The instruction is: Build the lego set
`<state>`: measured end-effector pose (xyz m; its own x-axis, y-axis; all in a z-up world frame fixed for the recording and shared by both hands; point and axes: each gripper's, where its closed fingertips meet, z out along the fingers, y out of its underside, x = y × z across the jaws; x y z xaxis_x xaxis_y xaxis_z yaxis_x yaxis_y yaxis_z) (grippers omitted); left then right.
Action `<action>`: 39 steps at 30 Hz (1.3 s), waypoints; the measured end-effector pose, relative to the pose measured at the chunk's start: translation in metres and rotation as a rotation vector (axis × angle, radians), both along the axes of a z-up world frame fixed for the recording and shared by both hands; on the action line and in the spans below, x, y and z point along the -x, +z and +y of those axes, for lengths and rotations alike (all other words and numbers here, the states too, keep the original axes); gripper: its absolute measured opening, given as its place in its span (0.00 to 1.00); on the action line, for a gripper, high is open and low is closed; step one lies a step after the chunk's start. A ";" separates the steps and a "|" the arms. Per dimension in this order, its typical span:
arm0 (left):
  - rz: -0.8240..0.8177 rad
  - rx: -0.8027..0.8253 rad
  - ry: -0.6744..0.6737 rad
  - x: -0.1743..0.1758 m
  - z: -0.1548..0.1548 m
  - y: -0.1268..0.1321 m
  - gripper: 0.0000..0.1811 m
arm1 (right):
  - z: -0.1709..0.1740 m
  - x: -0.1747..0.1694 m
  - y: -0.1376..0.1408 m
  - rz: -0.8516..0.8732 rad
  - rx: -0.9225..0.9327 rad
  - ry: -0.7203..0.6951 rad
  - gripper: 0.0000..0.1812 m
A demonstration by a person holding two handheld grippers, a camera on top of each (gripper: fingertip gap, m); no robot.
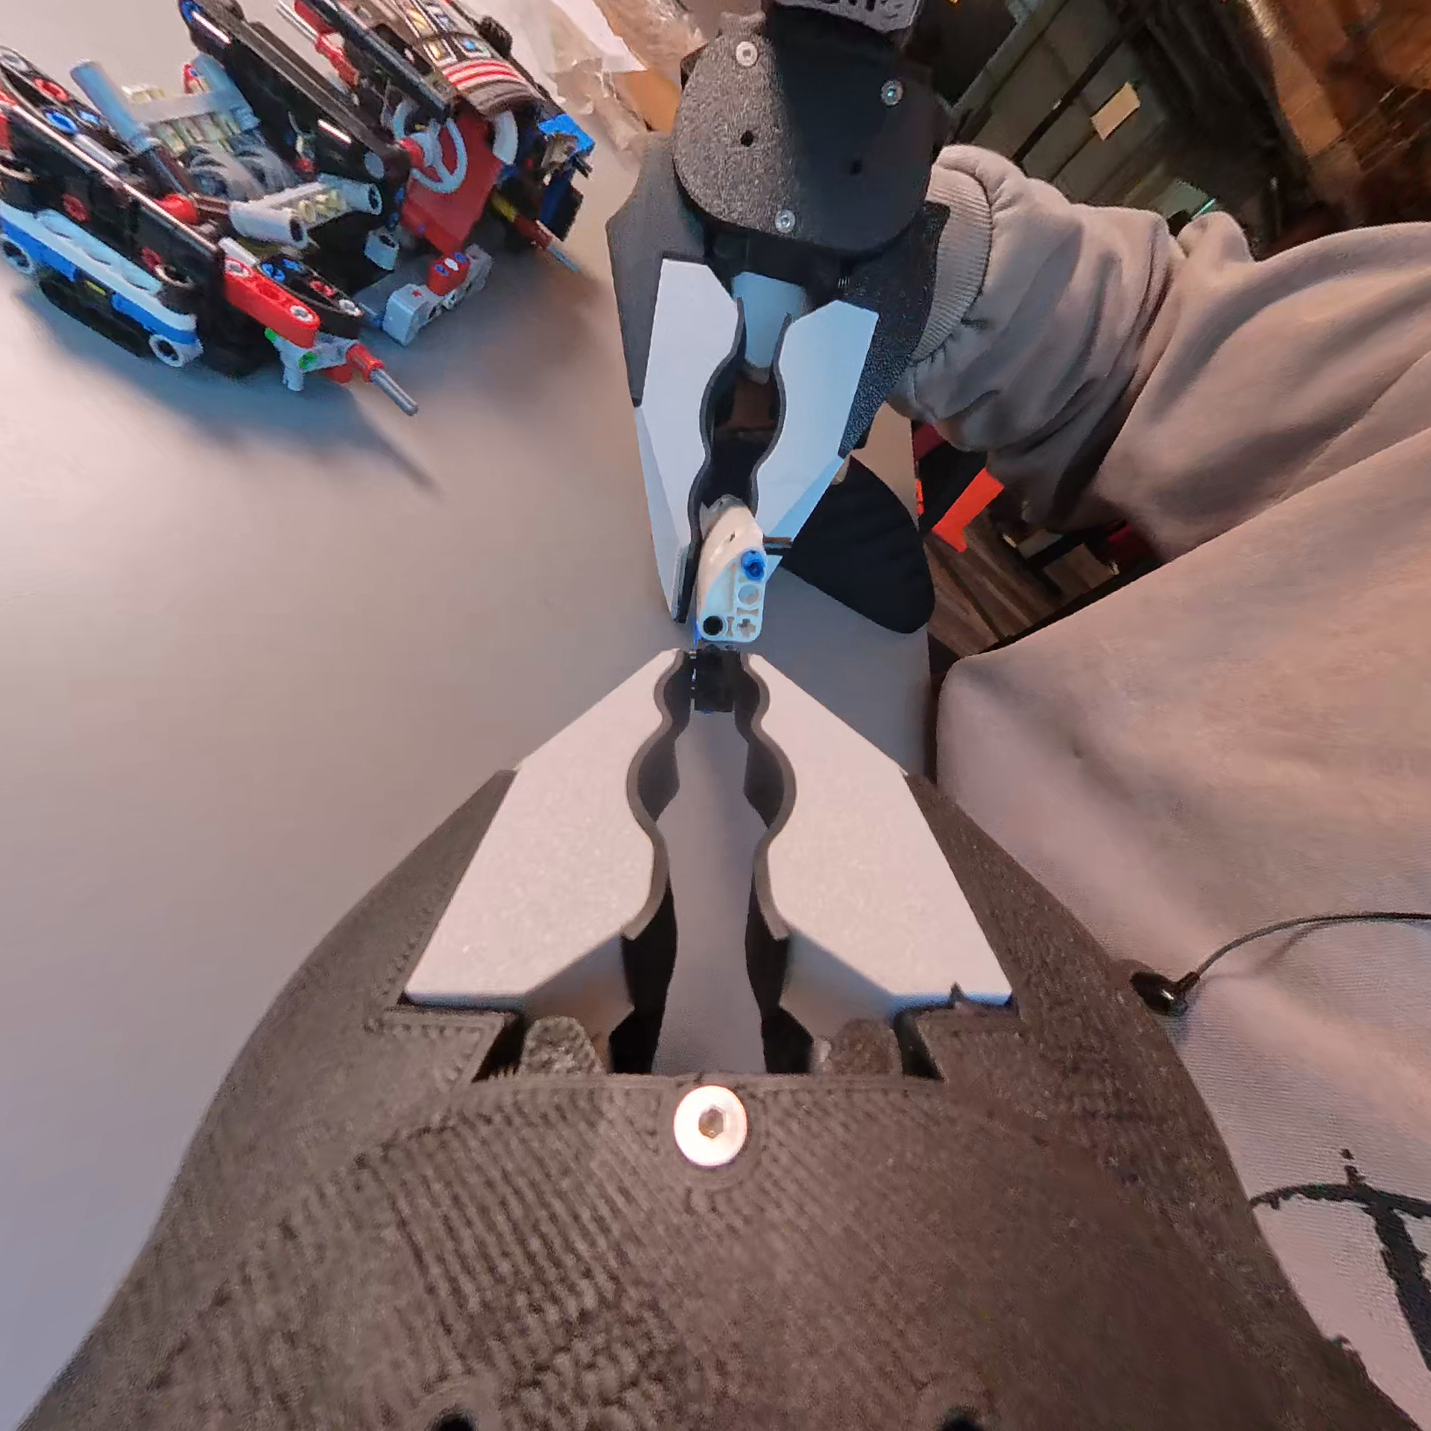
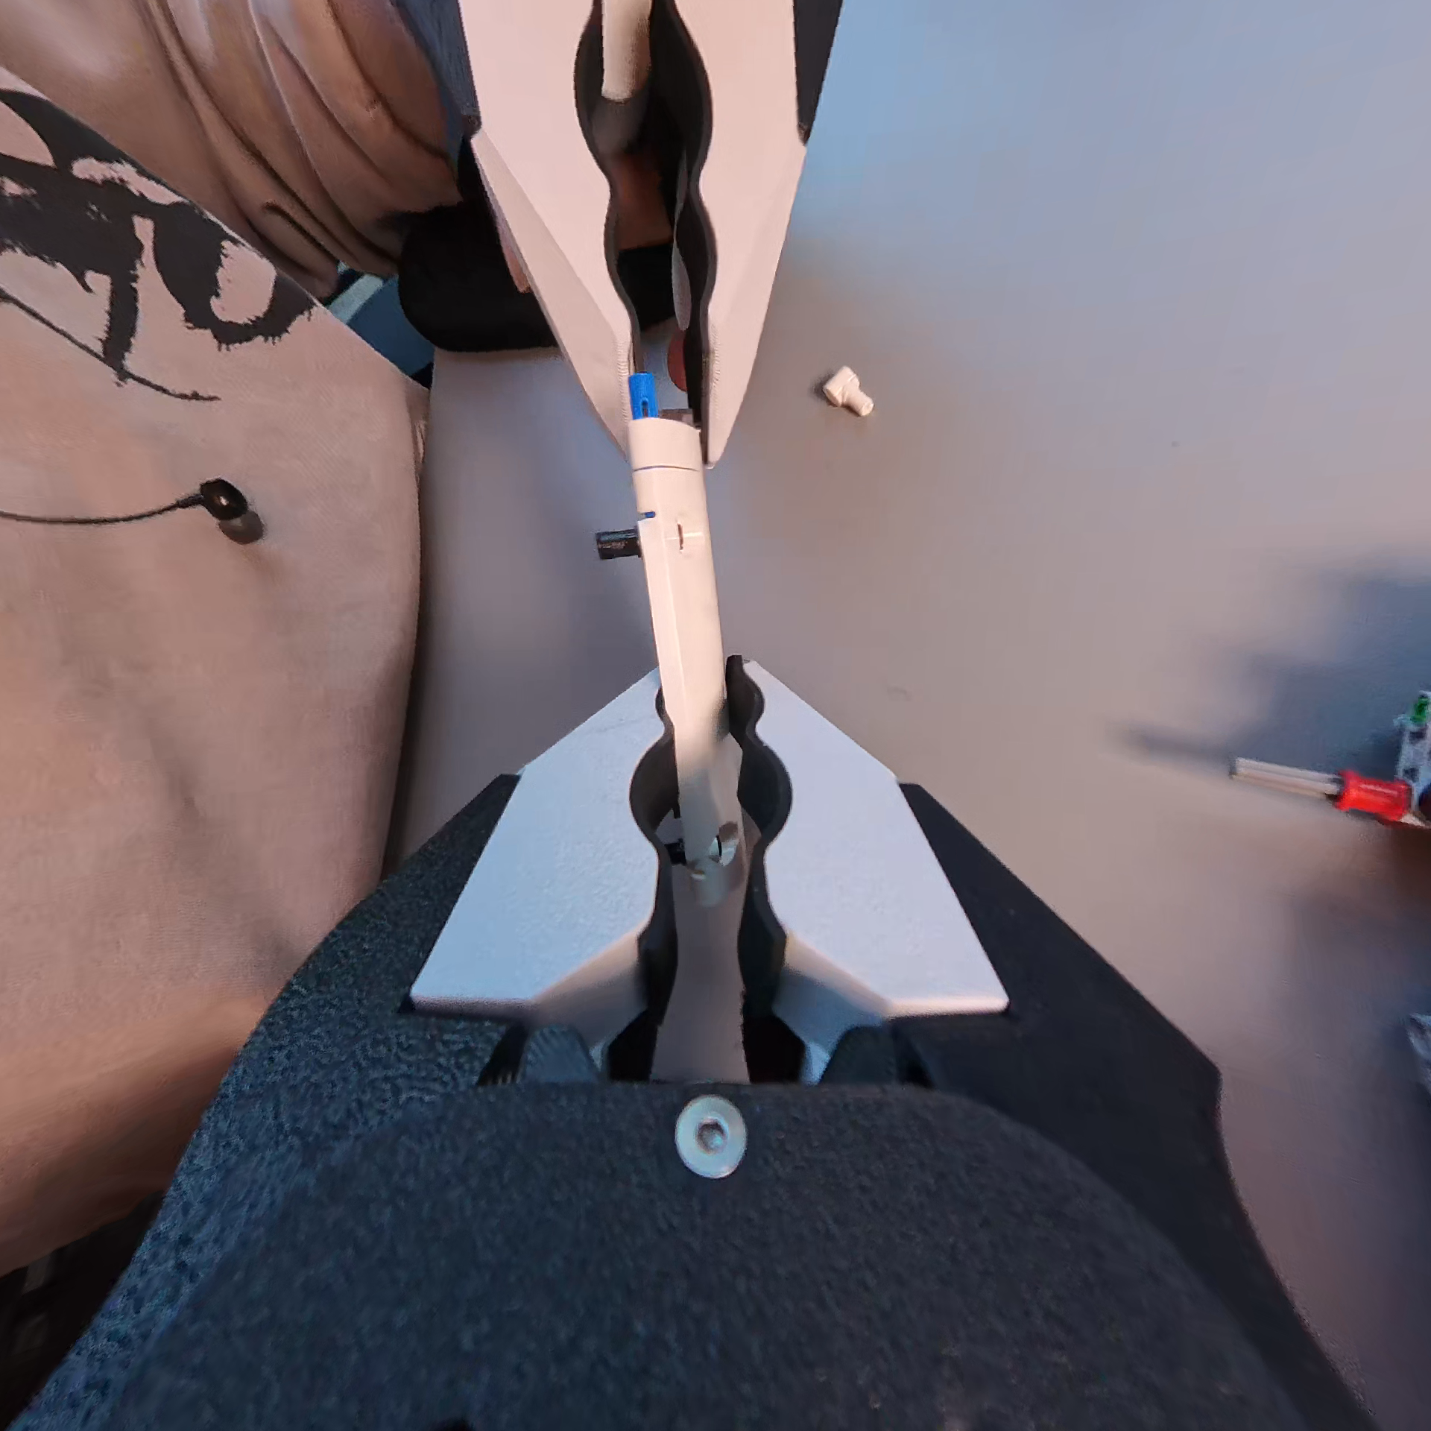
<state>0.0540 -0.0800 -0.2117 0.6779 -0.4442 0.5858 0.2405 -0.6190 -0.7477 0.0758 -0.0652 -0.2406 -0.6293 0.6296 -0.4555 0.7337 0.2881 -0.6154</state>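
- The right gripper [image 2: 701, 701] has its jaws nearly closed on a long white Technic beam assembly [image 2: 681, 604], which runs away from the camera toward the left gripper [image 2: 666, 418].
- In the left wrist view the left gripper [image 1: 712, 666] has its jaws almost together around a small black pin [image 1: 711, 685] right at the tips. The end of the white beam assembly [image 1: 732, 592] hangs just beyond it, showing an open hole beside a cross hole and a blue pin [image 1: 751, 569] above them.
- The step in hand looks like pushing the black pin into that open hole. To do it well, I would line the pin's axis with the hole before pressing, and push straight, with the right gripper bracing the beam so it does not swivel in the grip.
- A pin held only by the tips can twist or pop out, so a slow, square push seems wise. In the right wrist view the far gripper's tips sit against the beam's far end near the blue pin [image 2: 643, 391]; whether they touch the beam I cannot tell.
- The two grippers face each other tip to tip above the grey table [image 1: 232, 697], close to the person's sweatshirt [image 1: 1200, 774].
- The large part-built model [image 1: 255, 193] sits far left on the table, well apart. A small white connector [image 2: 848, 393] lies loose on the table to the right of the beam, and a red-capped axle [image 2: 1332, 790] pokes in at the far right edge.
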 end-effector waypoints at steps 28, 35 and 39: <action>0.656 -0.692 0.044 -0.025 -0.010 0.045 0.05 | 0.000 0.005 0.045 0.921 -0.476 -0.007 0.04; 0.748 -0.949 0.021 -0.031 -0.026 0.072 0.05 | -0.012 0.003 0.076 1.137 -0.550 0.017 0.03; 0.695 -1.037 0.016 -0.034 -0.036 0.084 0.05 | -0.020 0.001 0.088 1.219 -0.570 0.041 0.04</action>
